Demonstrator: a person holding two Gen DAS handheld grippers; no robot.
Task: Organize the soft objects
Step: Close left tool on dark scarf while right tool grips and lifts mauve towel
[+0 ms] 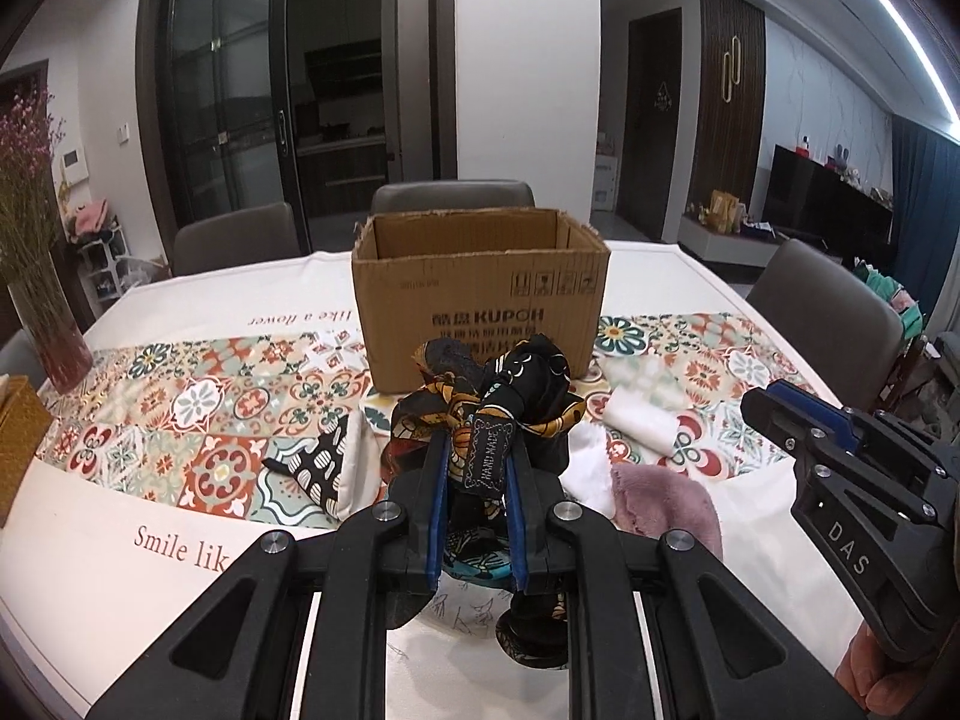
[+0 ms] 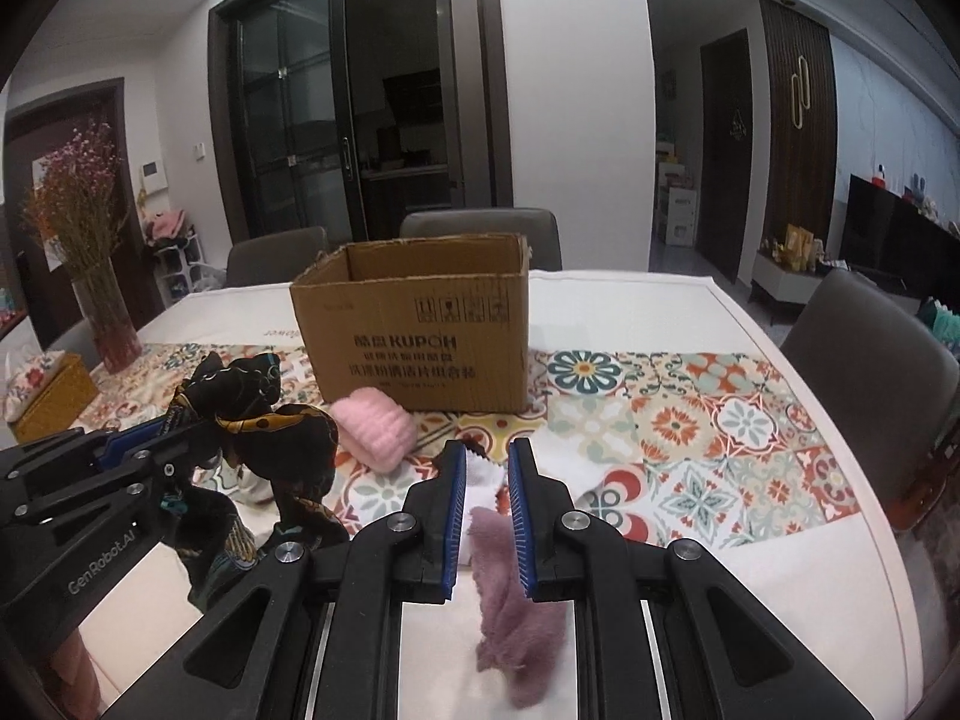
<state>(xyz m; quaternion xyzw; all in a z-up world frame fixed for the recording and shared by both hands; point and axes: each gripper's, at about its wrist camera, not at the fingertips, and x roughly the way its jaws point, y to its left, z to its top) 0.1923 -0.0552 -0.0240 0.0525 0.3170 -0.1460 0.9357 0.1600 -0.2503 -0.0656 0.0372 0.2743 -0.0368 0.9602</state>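
Observation:
My left gripper (image 1: 477,450) is shut on a black patterned scarf (image 1: 486,390) and holds it bunched above the table, in front of the open cardboard box (image 1: 480,294). The scarf also shows in the right wrist view (image 2: 264,426), with the left gripper (image 2: 150,450) beside it. My right gripper (image 2: 486,462) hangs over a mauve fluffy cloth (image 2: 516,600) and a white cloth (image 2: 483,474), jaws partly open with the cloths between them; it also shows in the left wrist view (image 1: 780,414). A pink rolled towel (image 2: 375,426) lies near the box (image 2: 414,330).
A patterned tablecloth (image 2: 690,420) covers the table. A vase of dried flowers (image 1: 48,324) and a yellow woven box (image 1: 18,438) stand at the left. A patterned pouch (image 1: 318,462) lies left of the scarf. Grey chairs (image 2: 870,372) surround the table.

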